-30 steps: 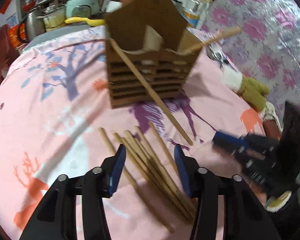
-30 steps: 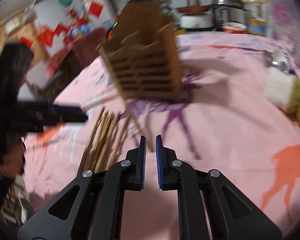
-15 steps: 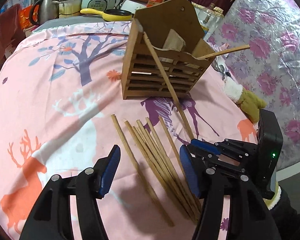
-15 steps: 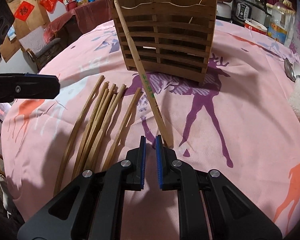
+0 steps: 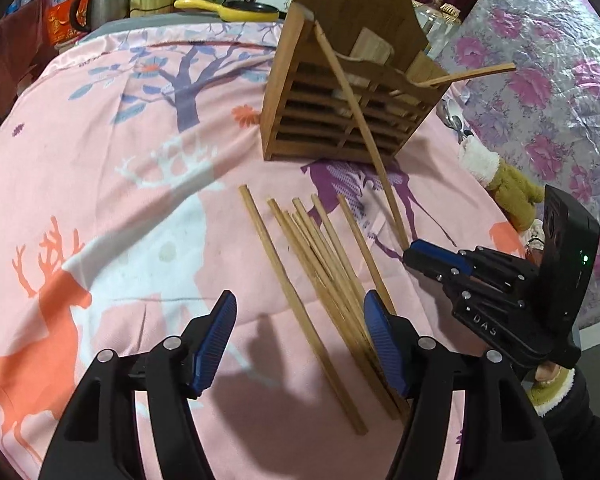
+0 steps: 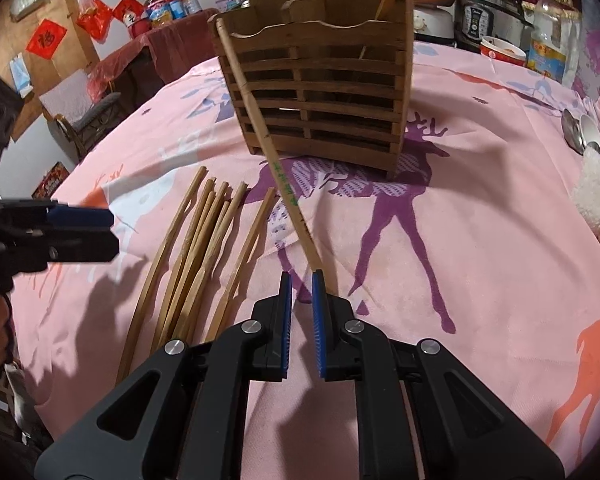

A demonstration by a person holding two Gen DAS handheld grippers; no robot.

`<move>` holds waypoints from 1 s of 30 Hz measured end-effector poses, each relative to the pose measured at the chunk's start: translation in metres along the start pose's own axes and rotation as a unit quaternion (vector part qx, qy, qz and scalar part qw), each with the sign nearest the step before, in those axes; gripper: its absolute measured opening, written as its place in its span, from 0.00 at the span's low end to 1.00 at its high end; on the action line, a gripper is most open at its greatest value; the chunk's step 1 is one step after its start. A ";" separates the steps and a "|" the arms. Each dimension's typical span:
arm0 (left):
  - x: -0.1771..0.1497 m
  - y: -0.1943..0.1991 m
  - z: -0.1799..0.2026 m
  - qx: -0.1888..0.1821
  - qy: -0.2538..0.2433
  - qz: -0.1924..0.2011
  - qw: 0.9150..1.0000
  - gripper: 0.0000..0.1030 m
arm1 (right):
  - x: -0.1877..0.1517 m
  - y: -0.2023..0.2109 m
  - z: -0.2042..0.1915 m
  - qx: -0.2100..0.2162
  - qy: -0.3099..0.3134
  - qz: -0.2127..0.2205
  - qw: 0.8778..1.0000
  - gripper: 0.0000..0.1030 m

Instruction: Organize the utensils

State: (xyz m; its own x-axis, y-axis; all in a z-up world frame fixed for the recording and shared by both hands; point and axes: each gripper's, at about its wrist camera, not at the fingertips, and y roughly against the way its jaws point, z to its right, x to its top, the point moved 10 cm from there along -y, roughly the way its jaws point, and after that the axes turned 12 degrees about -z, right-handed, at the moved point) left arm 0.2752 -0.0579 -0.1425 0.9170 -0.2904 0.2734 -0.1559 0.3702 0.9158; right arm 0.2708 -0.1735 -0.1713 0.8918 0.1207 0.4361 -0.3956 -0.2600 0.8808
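Chopstick [image 6: 260, 120] against holder [image 6: 320, 88] — spoons [image 6: 580, 132] aside

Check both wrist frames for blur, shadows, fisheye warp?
Left wrist: sharp, the left hand-held gripper casts a shadow on the pink cloth, dark vignette at corners. Right wrist: sharp, wooden holder bulges from fisheye, the right hand-held gripper shadows the cloth.

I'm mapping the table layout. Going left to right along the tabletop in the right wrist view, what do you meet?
Left gripper → loose chopsticks → chopstick leaning on the holder → wooden utensil holder → metal spoons.
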 end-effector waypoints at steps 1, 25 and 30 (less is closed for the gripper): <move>0.000 -0.001 0.000 -0.002 0.001 -0.001 1.000 0.63 | 0.001 -0.002 0.001 0.001 -0.001 -0.003 1.000 0.12; -0.001 0.005 -0.004 -0.010 0.013 0.001 1.000 0.64 | 0.030 0.054 -0.020 -0.014 0.027 -0.003 1.000 0.07; -0.003 0.020 0.003 -0.019 0.005 0.019 1.000 0.66 | 0.046 0.097 -0.033 0.025 0.019 -0.002 1.000 0.08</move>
State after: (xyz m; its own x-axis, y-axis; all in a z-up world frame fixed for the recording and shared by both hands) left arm 0.2682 -0.0524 -0.1241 0.9143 -0.2675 0.3041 -0.1759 0.4141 0.8931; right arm 0.2659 -0.1613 -0.0599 0.8843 0.1571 0.4396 -0.3797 -0.3059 0.8731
